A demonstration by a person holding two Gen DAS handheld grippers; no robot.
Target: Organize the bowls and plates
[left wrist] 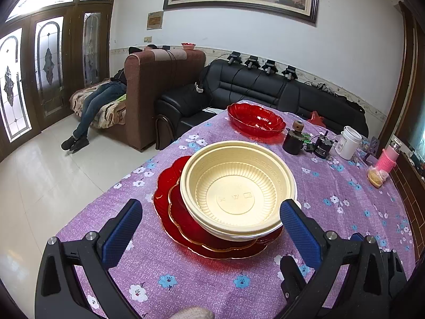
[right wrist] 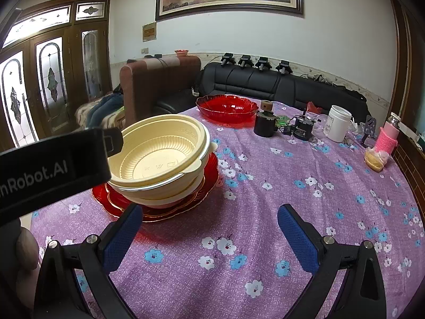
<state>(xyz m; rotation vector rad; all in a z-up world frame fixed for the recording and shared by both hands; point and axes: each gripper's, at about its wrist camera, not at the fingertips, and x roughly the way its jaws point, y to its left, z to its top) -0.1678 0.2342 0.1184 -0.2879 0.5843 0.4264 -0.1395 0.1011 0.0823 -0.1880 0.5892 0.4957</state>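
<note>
A stack of cream bowls (left wrist: 236, 188) sits on stacked red scalloped plates (left wrist: 175, 212) on the purple flowered tablecloth (left wrist: 202, 279). My left gripper (left wrist: 211, 223) is open just in front of the stack, holding nothing. A separate red scalloped bowl (left wrist: 256, 118) stands at the table's far side. In the right wrist view the cream bowls (right wrist: 162, 156) and red plates (right wrist: 209, 183) are at left, the red bowl (right wrist: 227, 107) is far behind. My right gripper (right wrist: 209, 226) is open and empty over bare cloth, right of the stack.
At the far right of the table stand a dark jar (right wrist: 264, 125), a small motor (right wrist: 301, 130), a white jar (right wrist: 338, 123), a pink bottle (right wrist: 387, 138) and a wrapped bun (right wrist: 374, 158). Sofas (left wrist: 265, 87) lie beyond the table. The left gripper's body (right wrist: 53, 167) shows at left.
</note>
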